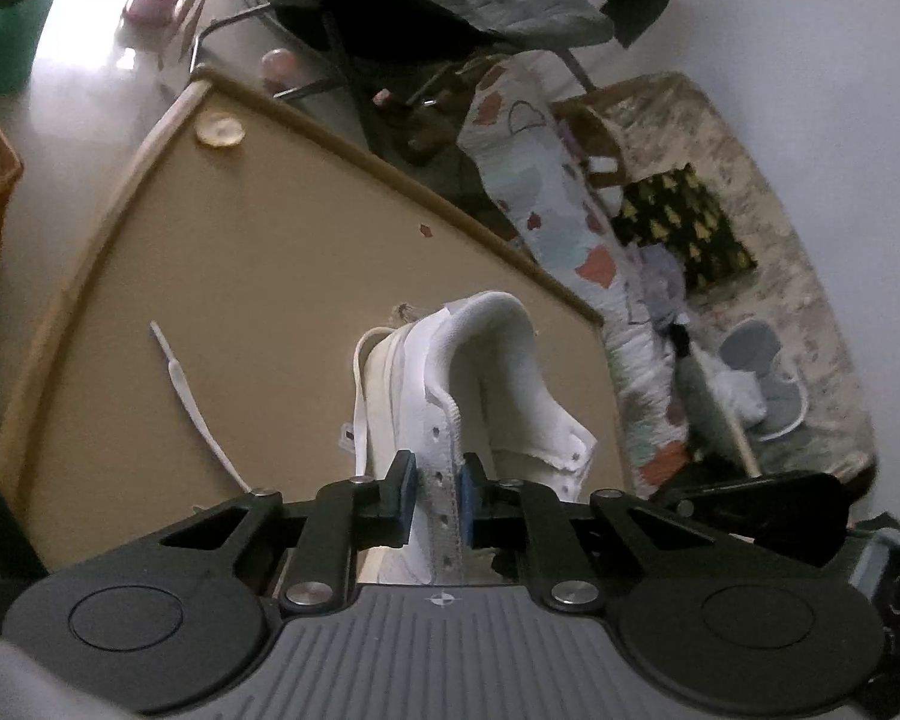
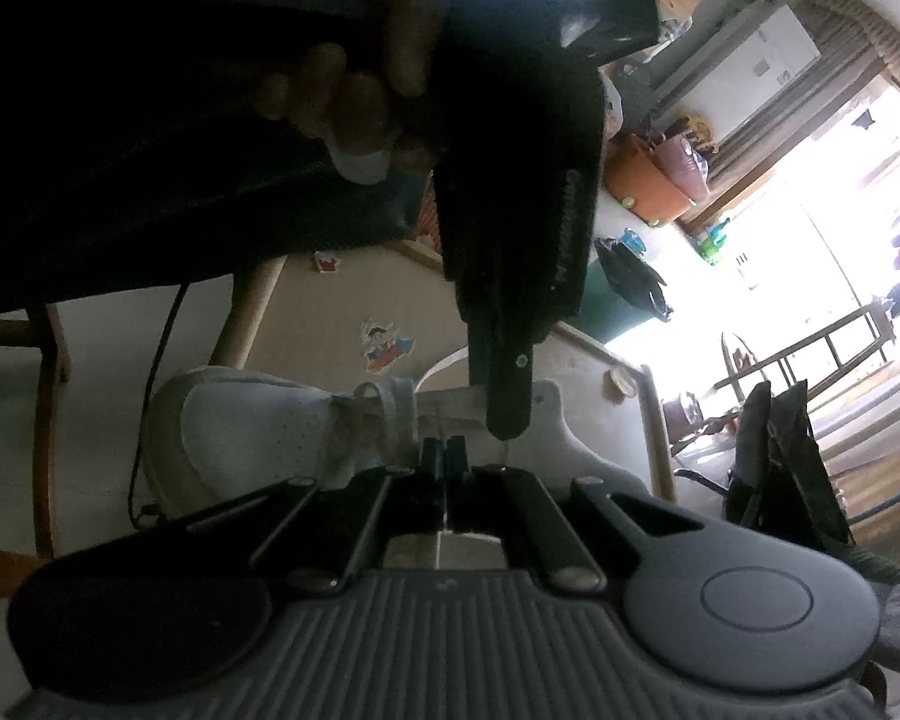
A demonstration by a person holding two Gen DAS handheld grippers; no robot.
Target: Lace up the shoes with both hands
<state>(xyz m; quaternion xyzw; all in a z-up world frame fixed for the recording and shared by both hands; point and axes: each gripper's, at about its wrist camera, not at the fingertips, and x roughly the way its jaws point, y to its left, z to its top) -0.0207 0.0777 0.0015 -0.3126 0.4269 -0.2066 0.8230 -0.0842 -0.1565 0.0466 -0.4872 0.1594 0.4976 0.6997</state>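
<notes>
Right now the left gripper [image 1: 438,495] has its blue pads [image 1: 467,501] pressed on either side of the white shoe's eyelet strip [image 1: 444,480], the punched band standing upright between them, so that the jaws are clamped on that flap. The white shoe [image 1: 486,384] rests on a tan table [image 1: 258,252], with its padded collar rising beyond the fingers. A loose end of white lace [image 1: 183,387] lies across the tabletop to the left of the shoe, well apart from the gripper, and another length of lace loops along the shoe's left side. A small round yellowish object [image 1: 219,130] sits near the table's far corner. From the right wrist view, the right gripper [image 2: 444,456] has its two fingers drawn fully together just beside the shoe [image 2: 258,420]; whether any lace is pinched between them cannot be made out in the dim light. The left gripper [image 2: 510,408] comes down from above onto the middle of the shoe, held by a person's hand [image 2: 354,90] in shadow. A cartoon sticker [image 2: 385,345] shows on the table [image 2: 330,300] behind the shoe's toe.
</notes>
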